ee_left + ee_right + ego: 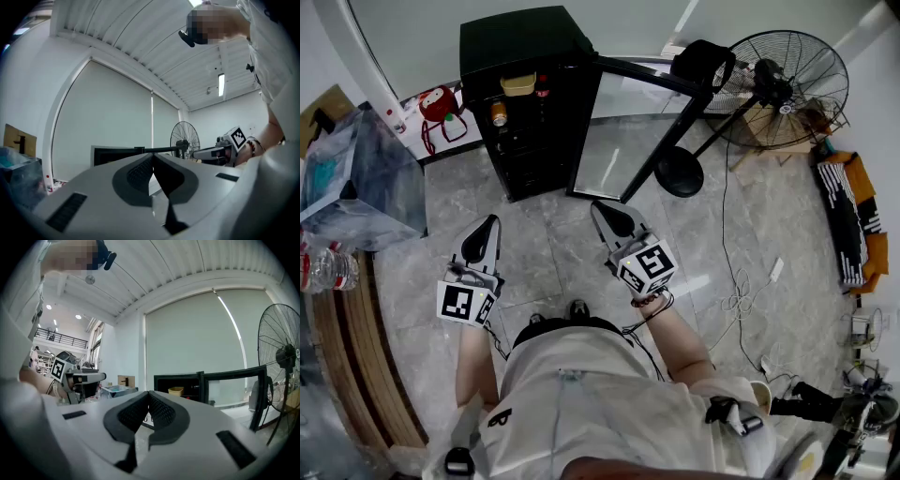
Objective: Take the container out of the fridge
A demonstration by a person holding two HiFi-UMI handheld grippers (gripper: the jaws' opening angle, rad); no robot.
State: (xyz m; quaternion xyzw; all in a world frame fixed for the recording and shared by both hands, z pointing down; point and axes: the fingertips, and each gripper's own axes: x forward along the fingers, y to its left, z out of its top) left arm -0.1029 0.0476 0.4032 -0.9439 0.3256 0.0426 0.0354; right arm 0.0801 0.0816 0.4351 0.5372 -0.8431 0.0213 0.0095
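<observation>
The black mini fridge (523, 94) stands at the far side of the floor with its glass door (614, 131) swung open to the right. A yellow container (517, 84) sits on its top shelf, with a can (499, 113) and a bottle below it. In the right gripper view the yellow container (176, 390) shows inside the fridge, straight beyond the jaws. My left gripper (490, 223) and right gripper (600, 208) hang side by side above the floor, short of the fridge. Both are shut with nothing between the jaws, as the left gripper (153, 161) and right gripper (149, 400) show in their own views.
A standing fan (787, 84) with a round base (680, 172) is right of the open door. A clear plastic box (356, 178) and water bottles (323, 267) rest on a wooden bench at left. A red toy (439, 105) lies beside the fridge. Cables (741, 300) trail at right.
</observation>
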